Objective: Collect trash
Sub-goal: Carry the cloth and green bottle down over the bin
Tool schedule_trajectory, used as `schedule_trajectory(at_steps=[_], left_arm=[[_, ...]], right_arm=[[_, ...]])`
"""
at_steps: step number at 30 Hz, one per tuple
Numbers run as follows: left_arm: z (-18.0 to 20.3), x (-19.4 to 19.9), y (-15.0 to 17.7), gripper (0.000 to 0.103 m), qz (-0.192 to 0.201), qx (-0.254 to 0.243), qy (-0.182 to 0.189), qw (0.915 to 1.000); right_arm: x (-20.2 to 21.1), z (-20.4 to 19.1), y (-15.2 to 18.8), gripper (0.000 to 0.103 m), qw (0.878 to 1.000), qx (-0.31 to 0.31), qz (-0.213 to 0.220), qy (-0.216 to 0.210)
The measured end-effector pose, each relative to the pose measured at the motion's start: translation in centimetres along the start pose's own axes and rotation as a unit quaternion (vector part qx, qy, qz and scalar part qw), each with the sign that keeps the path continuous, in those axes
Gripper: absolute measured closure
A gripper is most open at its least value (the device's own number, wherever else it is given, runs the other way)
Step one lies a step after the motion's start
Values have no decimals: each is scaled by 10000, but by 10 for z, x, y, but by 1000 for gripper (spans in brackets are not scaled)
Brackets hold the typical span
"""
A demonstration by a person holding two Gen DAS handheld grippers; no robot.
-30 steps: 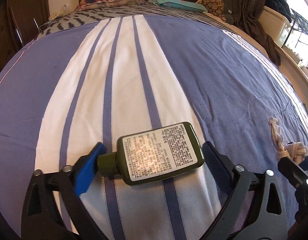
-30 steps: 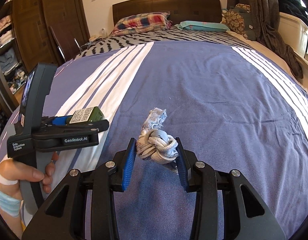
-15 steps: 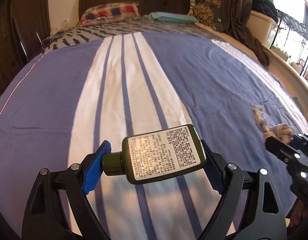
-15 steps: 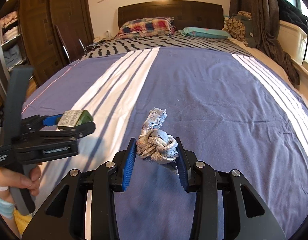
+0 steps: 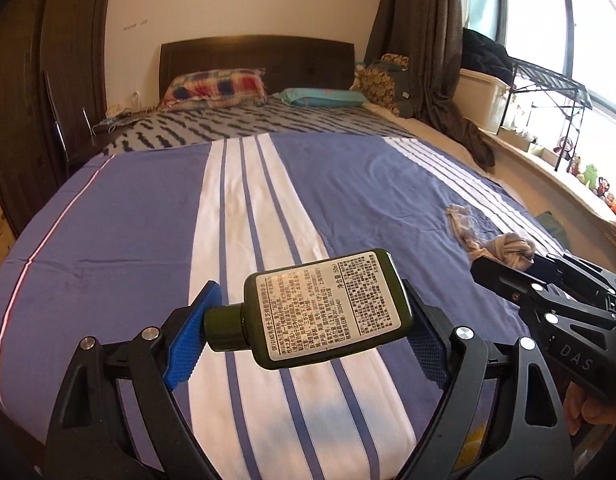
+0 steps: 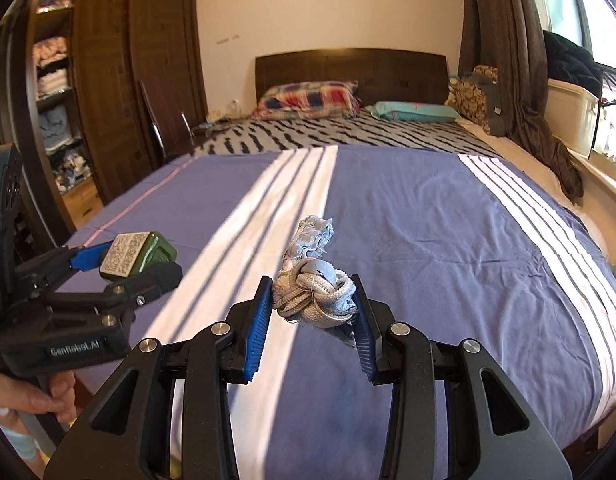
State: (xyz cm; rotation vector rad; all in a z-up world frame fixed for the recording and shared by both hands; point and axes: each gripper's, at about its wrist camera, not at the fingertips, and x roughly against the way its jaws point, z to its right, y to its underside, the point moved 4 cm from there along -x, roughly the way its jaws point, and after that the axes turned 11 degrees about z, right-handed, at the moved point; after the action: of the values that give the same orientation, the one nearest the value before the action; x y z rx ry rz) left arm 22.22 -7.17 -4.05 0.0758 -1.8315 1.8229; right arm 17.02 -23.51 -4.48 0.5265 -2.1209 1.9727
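My left claw point(image 5: 308, 334) grips the green bottle point(image 5: 328, 309) endwise; my right claw point(image 6: 314, 316) clamps the knotted rag point(image 6: 314, 294) above the bed point(image 6: 428, 232).

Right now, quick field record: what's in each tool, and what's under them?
left tool: shut on green bottle, gripped end to end, cap against one pad, label up
right tool: shut on knotted grey rag, frayed end pointing forward
surface below: bed with blue and white striped cover, both items lifted clear of it
trash bin: none in view
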Motion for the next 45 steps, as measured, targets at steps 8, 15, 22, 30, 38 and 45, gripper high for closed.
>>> schedule_trajectory(at_steps=[8,15,22,30,38,45], left_arm=[[13,65,21,20,166,-68,107,9998],[21,100,60,20,133,-58,-35,9999],[25,120,110,20,-142,68,-49,9999],[20,123,163,20,-612,31,-116,9981],[20,113,219,20,-1147,84,-30,9934],[24,98,262,20,-1663,102,54,9860]], right_arm=[[54,-22,18,64,9996,-90,205,-156],[85,-25,57,64,9993,-318,155,-123],[103,-30,102,64,9994,-235,-192,-163],[108,-30,148,64,9976,-161,-645,-215],[99,-23,199,64,9916,-202,-1266,-171],[86,-16,239,64,9828,-257,-1822,-137]])
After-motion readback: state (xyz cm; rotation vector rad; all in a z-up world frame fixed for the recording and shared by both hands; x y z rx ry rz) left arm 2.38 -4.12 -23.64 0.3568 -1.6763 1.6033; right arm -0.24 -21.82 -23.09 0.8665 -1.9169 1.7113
